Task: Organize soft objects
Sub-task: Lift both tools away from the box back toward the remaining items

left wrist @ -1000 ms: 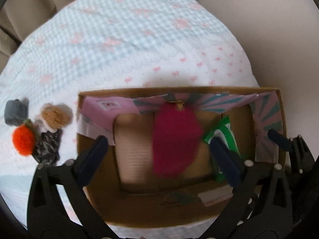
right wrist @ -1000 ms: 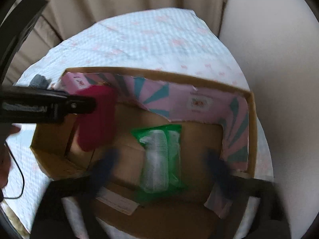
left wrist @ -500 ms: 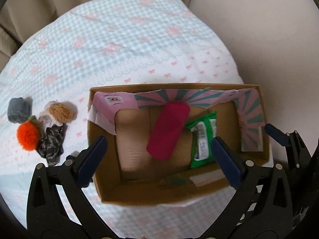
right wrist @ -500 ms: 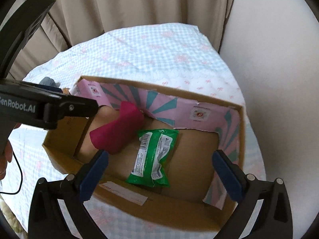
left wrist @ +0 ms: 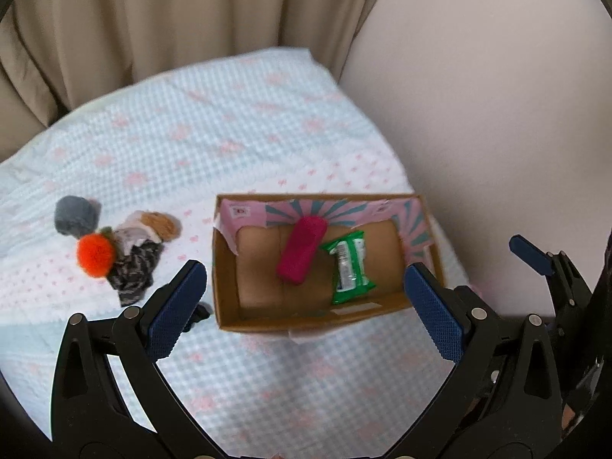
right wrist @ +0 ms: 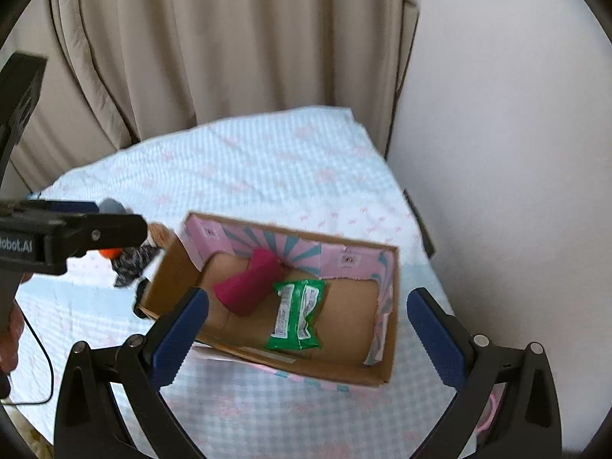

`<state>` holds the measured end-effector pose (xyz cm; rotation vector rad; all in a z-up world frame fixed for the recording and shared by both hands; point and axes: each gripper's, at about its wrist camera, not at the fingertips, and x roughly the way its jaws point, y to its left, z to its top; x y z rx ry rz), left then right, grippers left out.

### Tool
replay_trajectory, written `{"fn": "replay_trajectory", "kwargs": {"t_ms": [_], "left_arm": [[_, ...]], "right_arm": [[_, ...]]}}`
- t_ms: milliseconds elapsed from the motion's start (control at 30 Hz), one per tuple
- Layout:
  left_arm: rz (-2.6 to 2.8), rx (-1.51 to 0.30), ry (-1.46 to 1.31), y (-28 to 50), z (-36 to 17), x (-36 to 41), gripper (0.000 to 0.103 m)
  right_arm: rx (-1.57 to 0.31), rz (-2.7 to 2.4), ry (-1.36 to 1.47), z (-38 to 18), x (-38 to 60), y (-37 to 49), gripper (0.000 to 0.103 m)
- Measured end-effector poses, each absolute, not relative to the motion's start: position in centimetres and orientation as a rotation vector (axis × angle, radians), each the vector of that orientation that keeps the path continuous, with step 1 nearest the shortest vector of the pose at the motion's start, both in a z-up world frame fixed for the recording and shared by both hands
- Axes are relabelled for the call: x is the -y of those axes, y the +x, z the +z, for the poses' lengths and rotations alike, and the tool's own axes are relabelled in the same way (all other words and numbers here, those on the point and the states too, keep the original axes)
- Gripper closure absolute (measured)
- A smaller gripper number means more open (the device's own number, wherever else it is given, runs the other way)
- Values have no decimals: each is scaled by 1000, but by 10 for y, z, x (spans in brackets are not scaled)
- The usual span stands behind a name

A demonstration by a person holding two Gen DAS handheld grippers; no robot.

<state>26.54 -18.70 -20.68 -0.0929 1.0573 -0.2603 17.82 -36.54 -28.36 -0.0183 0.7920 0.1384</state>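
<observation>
An open cardboard box (left wrist: 306,319) with a pink and teal lining stands on the bed; it also shows in the right wrist view (right wrist: 172,267). Inside lie a magenta soft roll (left wrist: 302,254) (right wrist: 248,285) and a green wipes pack (left wrist: 350,266) (right wrist: 296,315), side by side. Left of the box lies a pile of soft things: a grey pom-pom (left wrist: 74,216), an orange pom-pom (left wrist: 95,254), a tan fluffy piece (left wrist: 160,223) and a dark patterned cloth (left wrist: 132,269). My left gripper (left wrist: 306,306) is open and empty, high above the box. My right gripper (right wrist: 308,331) is open and empty above the box.
The bed has a light blue checked cover with pink bows (left wrist: 214,141). Beige curtains (left wrist: 153,19) hang behind it and a plain wall (left wrist: 478,95) runs along its right side. The left gripper's body (right wrist: 57,237) crosses the left of the right wrist view.
The magenta roll dropped from my left gripper into the box and lies still. Both grippers have risen and pulled back from the box, so more of the bed and the curtains show.
</observation>
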Motion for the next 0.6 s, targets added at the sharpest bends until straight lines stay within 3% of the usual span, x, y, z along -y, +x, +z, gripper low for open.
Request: {"fn": "replay_trajectory", "kwargs": {"t_ms": [300, 600], "left_arm": [[-262, -880, -100, 176, -103, 121, 0], [-170, -748, -86, 87, -51, 17, 0]], "right_arm": [[-660, 65, 13, -188, 329, 104, 0], [-580, 7, 129, -130, 265, 23, 0]]}}
